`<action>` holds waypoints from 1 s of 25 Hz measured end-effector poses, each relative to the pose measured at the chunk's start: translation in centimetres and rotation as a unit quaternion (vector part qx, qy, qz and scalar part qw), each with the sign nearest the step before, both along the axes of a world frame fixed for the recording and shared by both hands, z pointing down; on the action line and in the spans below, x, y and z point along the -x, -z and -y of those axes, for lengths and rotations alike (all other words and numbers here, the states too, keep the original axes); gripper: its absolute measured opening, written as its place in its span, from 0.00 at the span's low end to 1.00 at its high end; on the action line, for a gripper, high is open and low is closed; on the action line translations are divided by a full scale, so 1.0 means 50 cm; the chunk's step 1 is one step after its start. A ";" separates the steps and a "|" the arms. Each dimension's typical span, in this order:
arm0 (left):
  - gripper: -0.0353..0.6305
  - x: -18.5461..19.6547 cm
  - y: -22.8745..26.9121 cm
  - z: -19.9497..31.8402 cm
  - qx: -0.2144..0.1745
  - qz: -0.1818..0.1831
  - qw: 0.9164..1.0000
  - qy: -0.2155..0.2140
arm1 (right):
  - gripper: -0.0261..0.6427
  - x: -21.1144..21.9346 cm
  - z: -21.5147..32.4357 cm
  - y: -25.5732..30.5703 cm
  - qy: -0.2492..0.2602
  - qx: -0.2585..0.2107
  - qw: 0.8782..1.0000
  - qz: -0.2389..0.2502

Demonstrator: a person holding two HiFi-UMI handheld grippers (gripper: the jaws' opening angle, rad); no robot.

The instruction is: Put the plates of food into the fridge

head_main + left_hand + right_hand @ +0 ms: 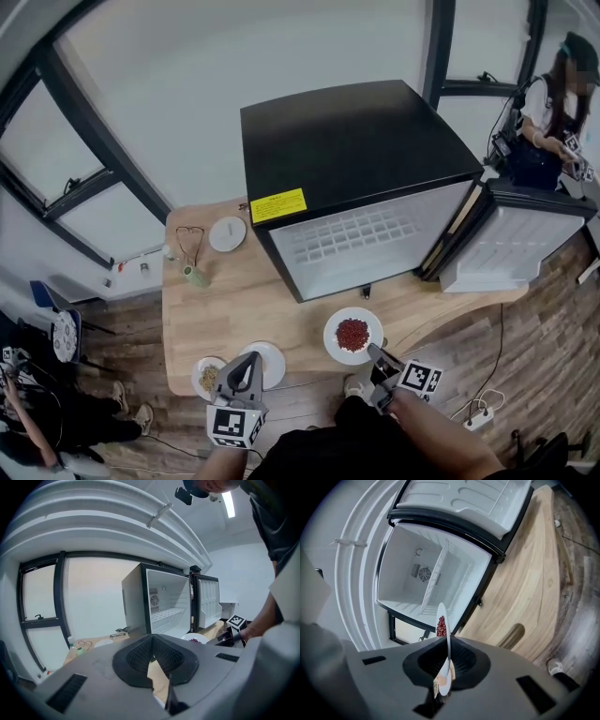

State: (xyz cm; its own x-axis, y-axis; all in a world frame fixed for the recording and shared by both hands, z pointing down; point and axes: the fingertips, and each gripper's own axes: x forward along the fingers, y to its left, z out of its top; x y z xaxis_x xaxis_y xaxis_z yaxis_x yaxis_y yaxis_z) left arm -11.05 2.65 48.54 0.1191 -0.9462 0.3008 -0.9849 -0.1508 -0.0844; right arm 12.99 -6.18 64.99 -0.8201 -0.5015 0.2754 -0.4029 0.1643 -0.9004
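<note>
A white plate of red food [352, 335] hangs over the table's front edge, held by its near rim in my right gripper [377, 356], which is shut on it. In the right gripper view the plate [443, 617] shows edge-on before the open, empty fridge [426, 578]. My left gripper [249, 360] is over an empty-looking white plate [273, 366], beside a plate of brownish food [207, 377]. Seen from the left gripper view, its fingertips [151, 638] meet with nothing between them. The fridge [366, 234] stands at the back of the table with its door [511, 246] swung wide to the right.
On the wooden table [272, 300] lie a pair of glasses [189, 239], a small white disc [228, 233] and a green roll [195, 275] at the back left. A person [548, 112] stands at the far right. A power strip [478, 418] lies on the floor.
</note>
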 end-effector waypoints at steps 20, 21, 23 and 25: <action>0.06 -0.022 0.063 0.141 -0.045 -0.009 0.998 0.047 | 0.08 0.050 0.183 0.240 0.044 -0.057 0.995 0.068; 0.06 -0.014 0.062 0.148 -0.044 -0.009 0.998 0.048 | 0.08 0.057 0.190 0.250 0.045 -0.063 0.994 0.072; 0.06 -0.002 0.057 0.160 -0.040 -0.010 0.998 0.049 | 0.08 0.063 0.205 0.256 0.040 -0.068 0.995 0.066; 0.06 0.008 0.060 0.170 -0.040 -0.009 0.998 0.046 | 0.08 0.068 0.219 0.260 0.033 -0.068 0.995 0.059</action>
State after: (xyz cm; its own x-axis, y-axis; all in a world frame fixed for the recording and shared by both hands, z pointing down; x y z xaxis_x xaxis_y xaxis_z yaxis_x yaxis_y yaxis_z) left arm -11.45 -5.87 45.55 0.0344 -0.9742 0.2230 -0.9958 -0.0523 -0.0748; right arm 9.60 -17.12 51.99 -0.8752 -0.4711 0.1097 -0.2808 0.3100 -0.9083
